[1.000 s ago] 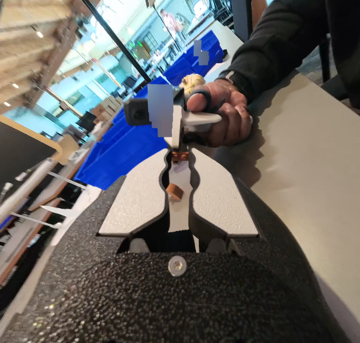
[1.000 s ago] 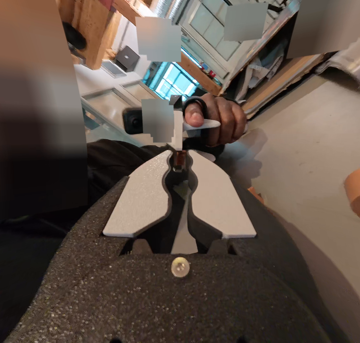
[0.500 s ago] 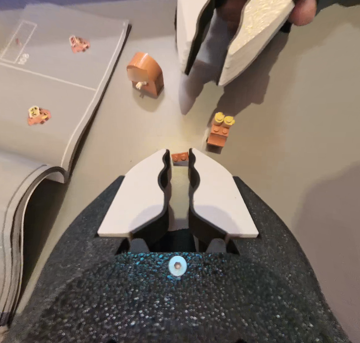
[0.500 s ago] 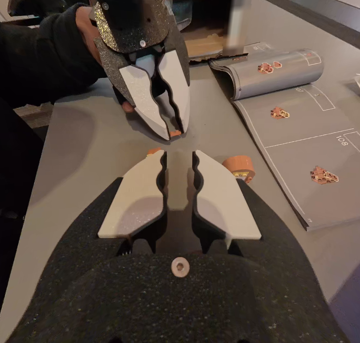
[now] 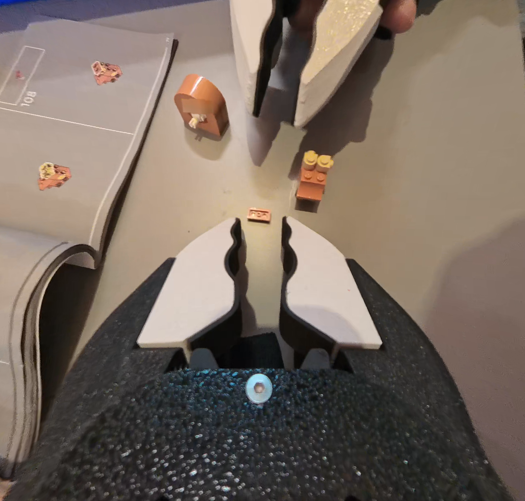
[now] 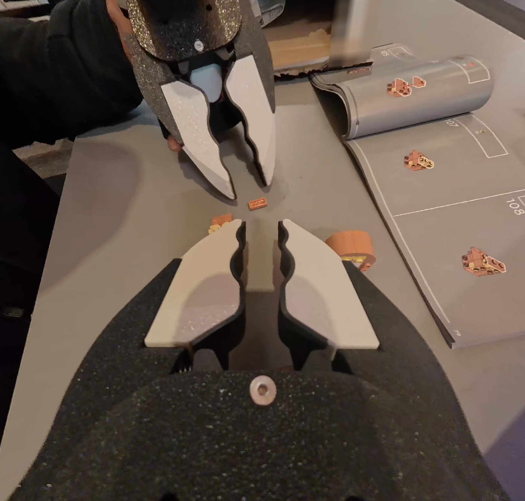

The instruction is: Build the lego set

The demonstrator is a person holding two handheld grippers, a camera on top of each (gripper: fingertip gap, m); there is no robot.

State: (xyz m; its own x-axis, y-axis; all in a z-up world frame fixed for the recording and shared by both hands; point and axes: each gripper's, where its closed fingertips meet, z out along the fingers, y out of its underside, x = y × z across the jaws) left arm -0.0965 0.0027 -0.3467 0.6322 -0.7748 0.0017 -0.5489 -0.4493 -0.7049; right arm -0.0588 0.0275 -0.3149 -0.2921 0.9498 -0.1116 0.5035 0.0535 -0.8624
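Observation:
My left gripper [image 5: 260, 219] is open and low over the grey table [image 5: 426, 203]. A small flat brown plate [image 5: 259, 214] lies underside up on the table just past its fingertips, free of both pads. The right wrist view shows the same plate [image 6: 258, 204] lying between the two grippers, with the left gripper [image 6: 248, 190] open behind it. My right gripper [image 6: 262, 225] is open and empty, and it also shows opposite in the left wrist view [image 5: 277, 119]. A brown and yellow brick stack [image 5: 312, 180] stands to the plate's right.
A rounded brown piece [image 5: 201, 106] stands on the table, also in the right wrist view [image 6: 352, 243]. An open instruction booklet [image 5: 71, 134] lies beside it [image 6: 440, 203]. A torn cardboard box [image 6: 298, 44] sits behind. A dark sleeve [image 6: 56, 61] reaches in. The grippers' ends are close to 6 centimeters from one another.
A second ago both grippers were raised and met at a small brown piece. Both came down to the table. My left gripper, shut on the plate half a second ago, opened and the plate lies free.

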